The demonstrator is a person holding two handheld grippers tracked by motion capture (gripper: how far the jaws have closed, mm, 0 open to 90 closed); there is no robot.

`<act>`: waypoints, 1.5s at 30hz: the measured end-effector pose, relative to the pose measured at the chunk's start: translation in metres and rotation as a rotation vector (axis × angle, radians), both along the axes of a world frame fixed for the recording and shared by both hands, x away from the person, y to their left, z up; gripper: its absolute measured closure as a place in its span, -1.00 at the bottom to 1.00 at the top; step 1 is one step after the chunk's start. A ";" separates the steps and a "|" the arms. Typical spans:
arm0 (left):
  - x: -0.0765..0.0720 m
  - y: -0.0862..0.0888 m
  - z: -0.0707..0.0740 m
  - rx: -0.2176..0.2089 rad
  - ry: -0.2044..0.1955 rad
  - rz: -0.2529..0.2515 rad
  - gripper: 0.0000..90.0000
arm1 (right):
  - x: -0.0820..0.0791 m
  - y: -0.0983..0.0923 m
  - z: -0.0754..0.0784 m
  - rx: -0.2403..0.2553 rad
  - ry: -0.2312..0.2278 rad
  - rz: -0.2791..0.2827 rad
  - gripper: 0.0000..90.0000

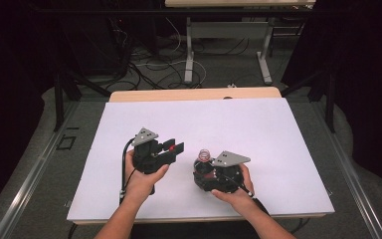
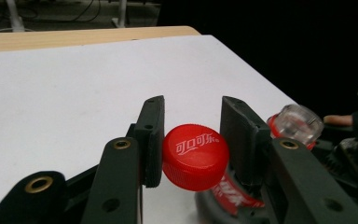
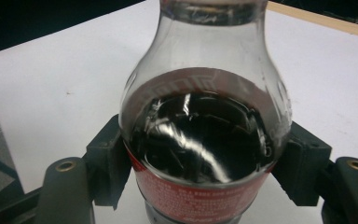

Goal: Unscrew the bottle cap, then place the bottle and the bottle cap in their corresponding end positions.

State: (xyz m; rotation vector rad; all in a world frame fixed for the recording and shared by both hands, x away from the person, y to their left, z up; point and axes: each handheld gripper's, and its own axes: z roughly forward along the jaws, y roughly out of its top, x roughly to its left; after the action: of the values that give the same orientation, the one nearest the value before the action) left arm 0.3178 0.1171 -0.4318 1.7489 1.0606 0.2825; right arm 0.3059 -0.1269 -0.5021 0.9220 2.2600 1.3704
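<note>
A small cola bottle (image 3: pixel 205 140) with dark drink and a red label stands upright on the white table top, and my right gripper (image 1: pixel 206 172) is shut on its body. Its clear threaded neck (image 1: pixel 204 155) is bare, also seen as the neck (image 2: pixel 294 123) in the left gripper view. My left gripper (image 1: pixel 174 148) is shut on the red screw cap (image 2: pixel 195 156), which has white lettering and sits between both pads. The cap (image 1: pixel 171 148) hangs just above the table, a short way left of the bottle's neck.
The white table top (image 1: pixel 238 124) has wide free room behind and to both sides of the hands. A wooden edge (image 1: pixel 194 93) runs along its far side. Beyond it are cables and table legs (image 1: pixel 189 59) on the floor.
</note>
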 end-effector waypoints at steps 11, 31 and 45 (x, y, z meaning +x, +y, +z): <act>0.004 0.010 -0.011 0.019 0.013 0.020 0.37 | 0.025 -0.014 0.012 0.007 -0.020 -0.072 -0.34; 0.008 0.020 -0.019 0.011 0.027 0.032 0.37 | 0.103 -0.009 0.016 0.022 -0.030 -0.232 -0.34; 0.009 0.025 -0.021 0.006 0.031 0.046 0.37 | 0.132 0.012 -0.001 0.007 -0.042 -0.244 -0.34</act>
State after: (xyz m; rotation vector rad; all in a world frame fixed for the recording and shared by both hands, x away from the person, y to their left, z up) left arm 0.3264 0.1420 -0.4532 1.7407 1.1246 0.2886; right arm 0.4383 -0.1149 -0.5029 1.1191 2.0346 1.2777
